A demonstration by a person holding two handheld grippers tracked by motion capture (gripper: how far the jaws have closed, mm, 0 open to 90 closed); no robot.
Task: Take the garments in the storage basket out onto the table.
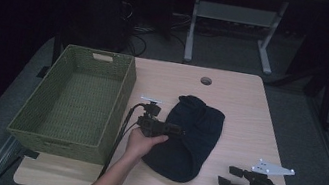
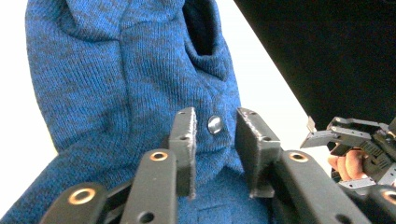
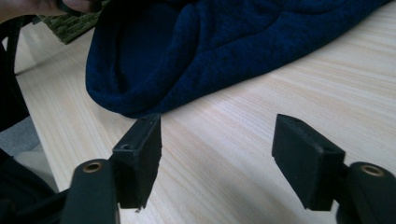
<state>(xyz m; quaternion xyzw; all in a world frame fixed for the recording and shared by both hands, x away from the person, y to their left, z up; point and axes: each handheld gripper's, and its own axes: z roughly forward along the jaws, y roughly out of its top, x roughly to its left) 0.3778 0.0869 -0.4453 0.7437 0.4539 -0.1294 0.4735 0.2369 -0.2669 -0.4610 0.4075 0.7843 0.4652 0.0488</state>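
Lying in the middle of the pale wooden counter, a dark blue knitted garment sits just to the right of a green woven basket, its rounded lower edge toward the person. The left tool rests over the garment's left edge, held level and pointing right. In the left gripper view its jaws stand a little apart right above the knit, with a small dark snap button showing in the gap between them; the pads are not pressing on the cloth, and whether their tips touch it I cannot tell. The right tool is near the front right corner of the counter, apart from the garment and pointing left toward it. In the right gripper view its jaws stand wide over bare wood with nothing between them, and the garment's folded edge lies just beyond their tips.
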